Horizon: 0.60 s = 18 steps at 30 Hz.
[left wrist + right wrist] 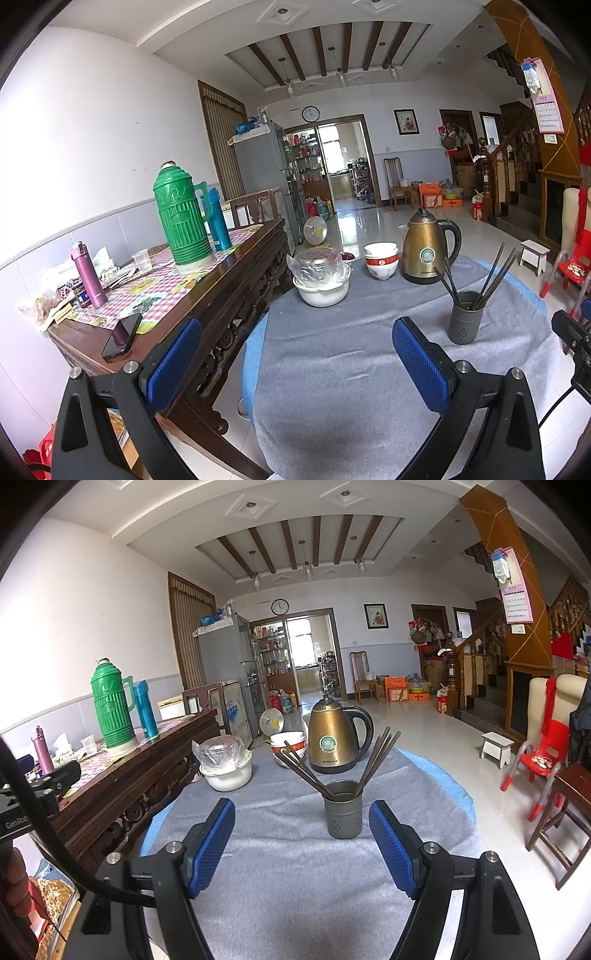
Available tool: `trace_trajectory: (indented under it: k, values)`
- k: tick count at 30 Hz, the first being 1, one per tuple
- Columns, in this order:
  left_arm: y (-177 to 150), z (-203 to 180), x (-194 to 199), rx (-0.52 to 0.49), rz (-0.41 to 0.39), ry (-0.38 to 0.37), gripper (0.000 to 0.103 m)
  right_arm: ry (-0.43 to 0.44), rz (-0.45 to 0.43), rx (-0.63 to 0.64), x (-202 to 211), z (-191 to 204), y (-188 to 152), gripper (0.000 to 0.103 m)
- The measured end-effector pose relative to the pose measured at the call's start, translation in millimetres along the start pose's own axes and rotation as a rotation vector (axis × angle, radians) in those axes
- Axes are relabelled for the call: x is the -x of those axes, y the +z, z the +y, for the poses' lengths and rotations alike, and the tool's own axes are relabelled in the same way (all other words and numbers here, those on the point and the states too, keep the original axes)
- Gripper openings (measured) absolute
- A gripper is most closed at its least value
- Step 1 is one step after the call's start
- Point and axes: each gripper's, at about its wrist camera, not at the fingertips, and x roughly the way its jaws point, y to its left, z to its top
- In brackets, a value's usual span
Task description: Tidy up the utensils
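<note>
The dark grey perforated metal utensil cup (343, 810) stands upright at centre frame in the right wrist view, on the grey cloth-covered round table (295, 878). The dark thin chopsticks (376, 760) already stand in it, fanned in two bunches, one leaning left, one right. No loose utensil shows on the cloth, so the scene fits both sticks already gathered and sticks about to be pulled out and sorted; the pics don't settle which.

Right gripper (302, 849): blue pads spread wide, holding nothing, low in frame w/ the cup just beyond and between the pads. Left gripper (297, 365): also spread wide and empty, at lower centre of its view, cup off to the right.

Any grasp here would go best w/ a centred, level approach: the cup looks light and top-heavy w/ the sticks fanned, so a side knock could likely tip it.

Views differ: the left wrist view shows a black phone (122, 336) at lower left on the dark wooden side table (236, 280); the right one doesn't. The right wrist view shows the white-and-red bowls (290, 744) partly behind the left-leaning sticks, and a red plastic child's chair (543, 760) at right.
</note>
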Motion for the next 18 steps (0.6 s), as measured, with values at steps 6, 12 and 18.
trace_trajectory:
  k: [6,12,18]
  values:
    - [0.1,1.2,-0.3,0.000,0.000,0.003,0.103,0.001,0.001,0.001,-1.8,-0.4,1.9,0.079]
    - [-0.3,1.9,-0.1,0.000,0.001,0.000,0.103,0.003,0.004,0.007,-2.8,-0.3,1.8,0.079]
    - [-0.6,2.3,-0.6,-0.002,0.008,0.003,0.103,0.005,0.007,0.009,-4.6,1.2,1.7,0.079]
